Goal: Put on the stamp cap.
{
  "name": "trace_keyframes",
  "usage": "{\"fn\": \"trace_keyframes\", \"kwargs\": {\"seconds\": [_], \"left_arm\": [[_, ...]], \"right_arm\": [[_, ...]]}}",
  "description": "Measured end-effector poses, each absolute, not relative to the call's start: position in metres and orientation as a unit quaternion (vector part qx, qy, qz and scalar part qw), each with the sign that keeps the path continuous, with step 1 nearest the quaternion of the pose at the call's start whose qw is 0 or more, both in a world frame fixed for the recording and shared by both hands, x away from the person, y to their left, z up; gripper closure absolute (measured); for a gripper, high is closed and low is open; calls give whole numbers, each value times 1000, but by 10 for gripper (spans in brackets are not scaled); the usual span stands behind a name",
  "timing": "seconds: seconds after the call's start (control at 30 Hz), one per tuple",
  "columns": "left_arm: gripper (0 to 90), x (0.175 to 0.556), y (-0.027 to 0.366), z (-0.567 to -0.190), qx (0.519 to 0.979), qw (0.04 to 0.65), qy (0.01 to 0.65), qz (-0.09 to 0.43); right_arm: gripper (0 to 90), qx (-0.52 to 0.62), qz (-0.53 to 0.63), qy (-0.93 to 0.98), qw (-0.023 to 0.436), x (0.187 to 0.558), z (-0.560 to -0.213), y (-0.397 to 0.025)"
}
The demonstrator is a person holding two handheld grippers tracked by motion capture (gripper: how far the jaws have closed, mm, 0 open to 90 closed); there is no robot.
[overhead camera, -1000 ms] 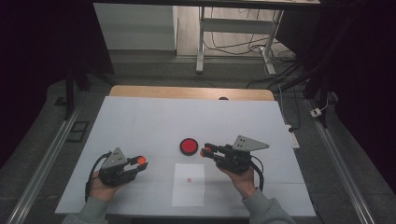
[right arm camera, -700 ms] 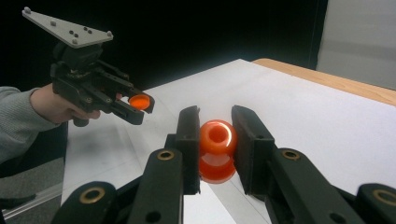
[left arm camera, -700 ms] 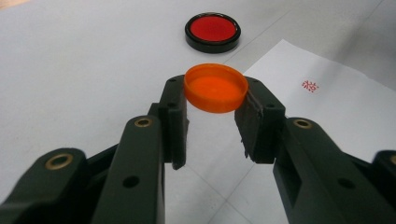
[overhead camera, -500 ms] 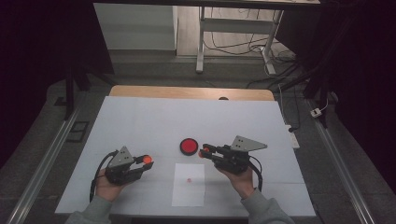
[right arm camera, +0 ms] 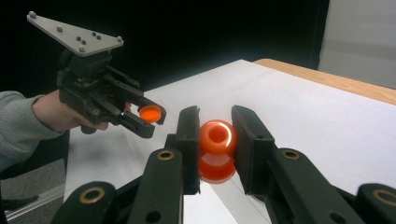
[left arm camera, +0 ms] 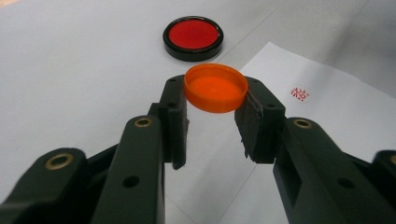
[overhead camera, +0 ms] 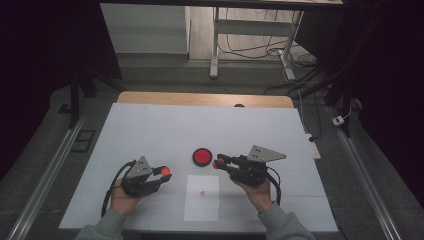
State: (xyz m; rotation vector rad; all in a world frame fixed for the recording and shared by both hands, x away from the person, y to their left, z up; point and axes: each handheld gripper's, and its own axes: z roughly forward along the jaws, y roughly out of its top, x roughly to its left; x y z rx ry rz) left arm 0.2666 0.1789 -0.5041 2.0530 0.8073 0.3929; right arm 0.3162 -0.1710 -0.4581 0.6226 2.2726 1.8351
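Two parts are held apart above the desk [overhead camera: 150,125]: the left gripper [left arm camera: 215,100] has its jaws clenched on an orange cap [left arm camera: 215,87], and the right gripper [right arm camera: 215,135] grips an orange stamp body [right arm camera: 217,149]. A red ink pad [overhead camera: 202,156] lies between them. Likely recapping; next, align the cap with the stamp.

The high view is dim, with dark, almost black edges; soft light falls from above onto the pale surface [overhead camera: 150,130] and the floor beyond it. Shadows are faint. In both gripper views, the near black jaws are blurred while the orange cap [left arm camera: 215,87] looks sharp and glows. The far background is black and slightly grainy.
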Motion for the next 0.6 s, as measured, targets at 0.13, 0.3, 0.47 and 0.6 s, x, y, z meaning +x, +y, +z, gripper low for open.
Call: {"fn": "trace_keyframes", "kwargs": {"seconds": [0.13,0.3,0.47,0.6], "left_arm": [[644,268,174,-504,828,434,319,157],[644,271,168,-505,830,434,315,154],[644,274,162,-504,831,435,310,154],[644,276,155,-501,834,436,302,154]], "right_arm": [[723,208,613,758,76,316,-458,-170],[723,207,613,759,76,316,-458,-170],[723,207,612,759,76,316,-458,-169],[723,206,613,759,76,315,-458,-169]]}}
